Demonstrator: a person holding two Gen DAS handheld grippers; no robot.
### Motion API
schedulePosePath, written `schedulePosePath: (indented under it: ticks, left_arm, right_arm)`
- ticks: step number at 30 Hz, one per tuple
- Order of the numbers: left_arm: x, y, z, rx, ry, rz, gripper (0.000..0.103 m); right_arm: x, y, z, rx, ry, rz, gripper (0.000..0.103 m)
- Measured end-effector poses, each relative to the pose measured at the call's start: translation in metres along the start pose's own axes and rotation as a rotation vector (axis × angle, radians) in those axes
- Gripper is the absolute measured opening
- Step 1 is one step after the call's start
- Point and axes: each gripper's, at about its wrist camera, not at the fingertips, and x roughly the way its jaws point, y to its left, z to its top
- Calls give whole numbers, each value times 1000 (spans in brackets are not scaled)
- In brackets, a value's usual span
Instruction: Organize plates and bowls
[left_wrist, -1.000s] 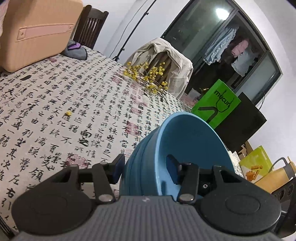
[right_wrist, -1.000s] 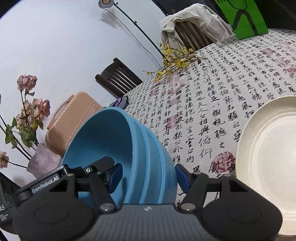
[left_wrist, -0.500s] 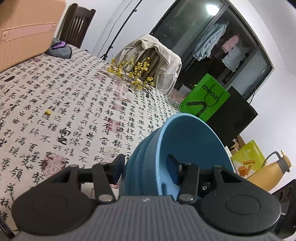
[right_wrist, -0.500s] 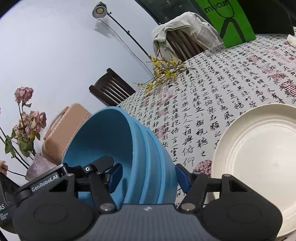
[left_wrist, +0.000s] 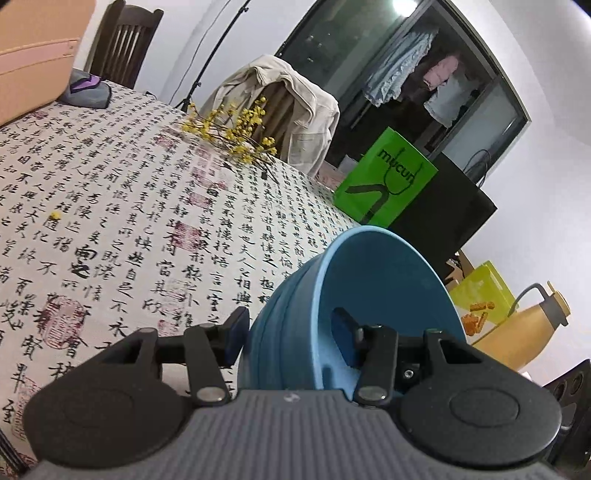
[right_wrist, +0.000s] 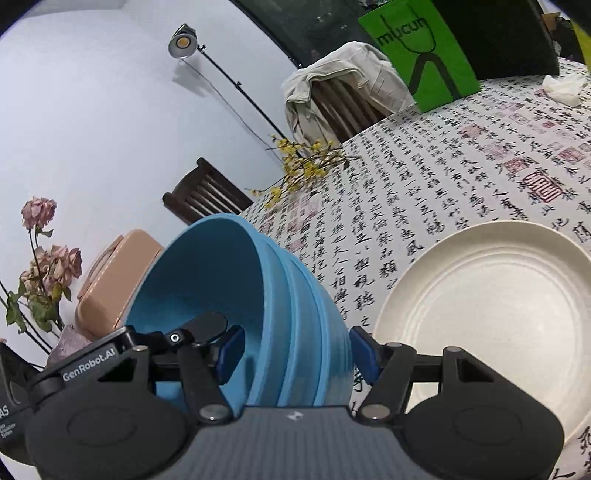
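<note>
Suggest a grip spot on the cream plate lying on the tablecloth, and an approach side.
Take the cream plate by its raised rim, probably at the near left edge, one finger over the lip and one slid under from the tablecloth. It lies flat with a wide shallow well, so only the rim offers a pinchable edge. Both grippers are occupied by the blue bowl stack, so one must free up first.

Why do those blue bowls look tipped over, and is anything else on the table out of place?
The blue bowls are nested and tilted on their side because the left gripper and right gripper each clamp a rim. Otherwise only a loose yellow blossom lies apart from the yellow flower sprig.
</note>
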Motion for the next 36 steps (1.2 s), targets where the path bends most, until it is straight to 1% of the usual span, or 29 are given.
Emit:
schedulePosePath:
  ticks: [18, 25, 26, 29, 36]
  left_arm:
    - [22, -35, -9, 72, 46, -45, 50]
    - [31, -46, -13, 79, 58, -56, 50]
    - [32, -48, -14, 81, 57, -57, 50]
    - [36, -51, -15, 86, 60, -58, 50]
    - [41, -56, -17, 94, 65, -57, 50]
  right_arm:
    - [-29, -28, 5, 40, -61, -35, 63]
    - [-36, -38, 7, 64, -87, -52, 63]
    - [-37, -39, 7, 63, -91, -59, 61]
    - [-38, -45, 8, 76, -92, -64, 61]
    - [-38, -53, 8, 89, -87, -78, 56]
